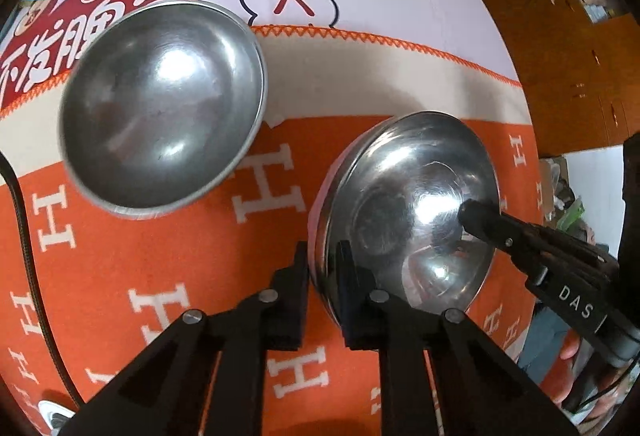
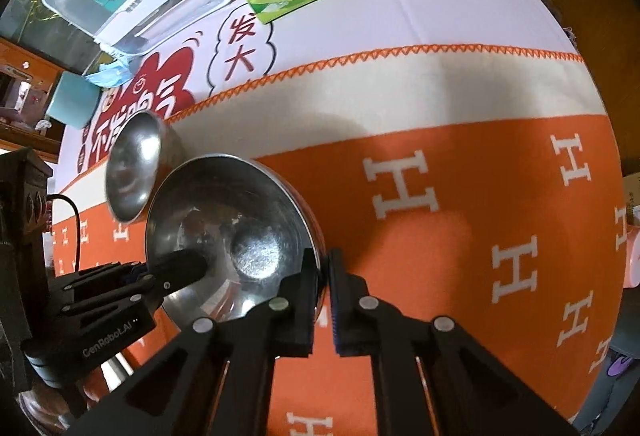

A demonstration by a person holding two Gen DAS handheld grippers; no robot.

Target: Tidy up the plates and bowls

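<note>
Leftmost on the orange blanket [image 1: 208, 276] sits a lone steel bowl [image 1: 160, 103], well apart from the steel bowl stack [image 1: 408, 211] with a pink edge beneath. Both grippers are pinched on that stack's rim: the left gripper [image 1: 323, 268] at its left edge, the right gripper [image 2: 325, 276] opposite. Lifting evenly should keep it level.

Two shiny metal bowls on the orange cloth with white H letters. Near bowl [image 1: 408, 211] open side up, sitting in a pink thing that shows only as a thin edge under its rim. Rim pinched on both sides. Far bowl [image 1: 160, 103] bigger-looking, round and smooth, tipped toward the camera, half on the cream stripe. Both empty, well apart.
</note>
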